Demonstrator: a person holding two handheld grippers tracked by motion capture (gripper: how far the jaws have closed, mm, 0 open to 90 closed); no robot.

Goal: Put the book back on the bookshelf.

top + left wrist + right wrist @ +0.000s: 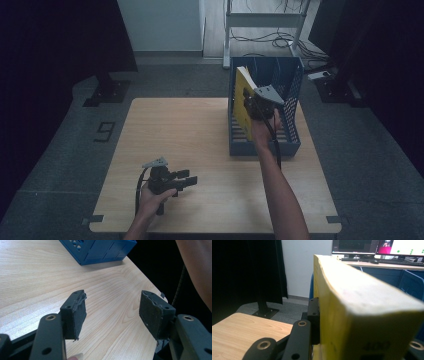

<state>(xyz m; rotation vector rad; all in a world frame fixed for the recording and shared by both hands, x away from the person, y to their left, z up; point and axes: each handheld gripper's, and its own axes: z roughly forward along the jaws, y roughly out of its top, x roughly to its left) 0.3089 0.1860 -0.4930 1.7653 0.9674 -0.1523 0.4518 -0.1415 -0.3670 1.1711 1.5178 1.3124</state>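
A thick yellow book (242,97) stands upright at the left inside of a blue slotted rack (295,142) at the table's right rear. My right gripper (256,106) is shut on the book from its near edge, above the rack floor. In the right gripper view the book (362,302) runs away between the jaws, with the left finger (313,312) pressed against its side. My left gripper (189,179) lies low over the near left of the wooden table (175,125), pointing right. Its jaws stand open with nothing between the pads (79,312), and the rack's corner (100,250) shows beyond them.
The table's right edge (150,287) runs close past the left gripper's far jaw. Beyond the table stand a white metal frame (265,20) with loose cables on the floor, a dark curtain (60,40) at the left, and a stand base (107,92).
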